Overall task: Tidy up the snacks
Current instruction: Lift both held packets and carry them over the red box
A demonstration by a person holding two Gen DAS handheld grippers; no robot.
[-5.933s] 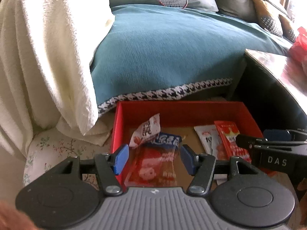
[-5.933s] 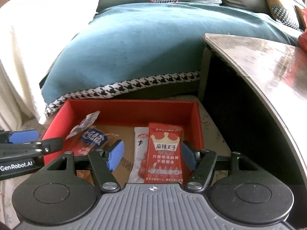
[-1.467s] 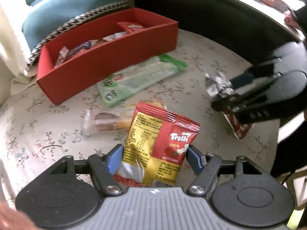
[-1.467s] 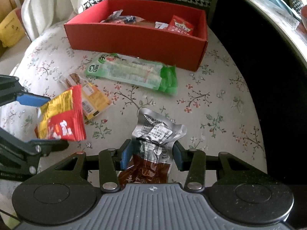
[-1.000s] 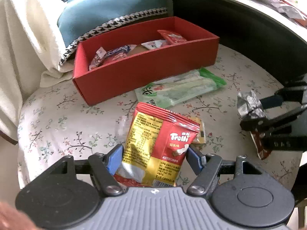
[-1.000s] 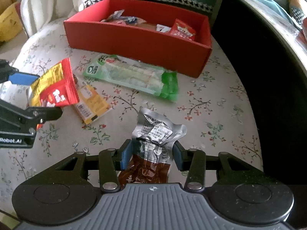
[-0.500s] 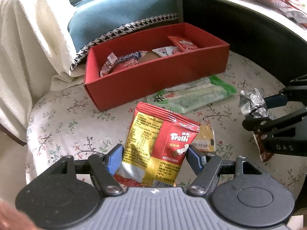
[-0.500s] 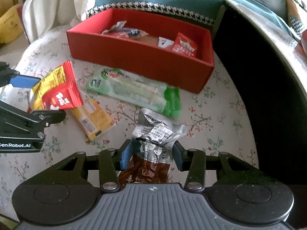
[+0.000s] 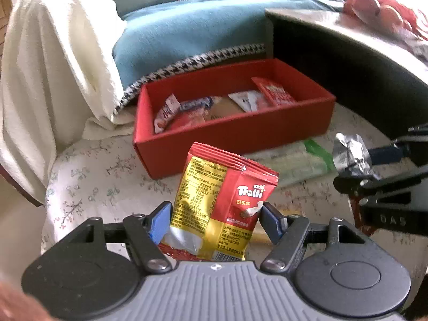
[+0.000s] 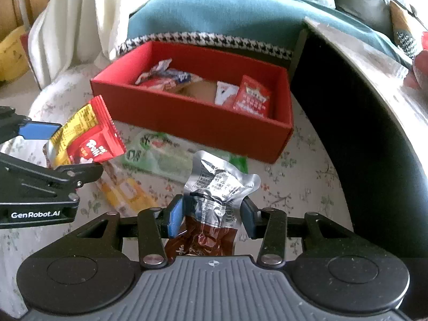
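The Trolli bag (image 9: 224,200) is glossy plastic film, red and gold, crinkly at the seam. The silver pouch (image 10: 218,187) looks like shiny foil, all wrinkled, with a clear part showing brown stuff. The red box (image 10: 192,117) is matt cardboard, plain brown inside. The cushion (image 9: 88,176) under it all is soft floral cloth. The white throw (image 9: 53,61) looks rough and fluffy, and the teal cover (image 9: 182,29) is smooth velvety fabric. The gripper bodies are matt black plastic with ribbed grey tops.

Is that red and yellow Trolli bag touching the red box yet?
Apart. In the right wrist view the Trolli bag, pinched in the left gripper, hangs short of the red box, with floral cloth showing between.
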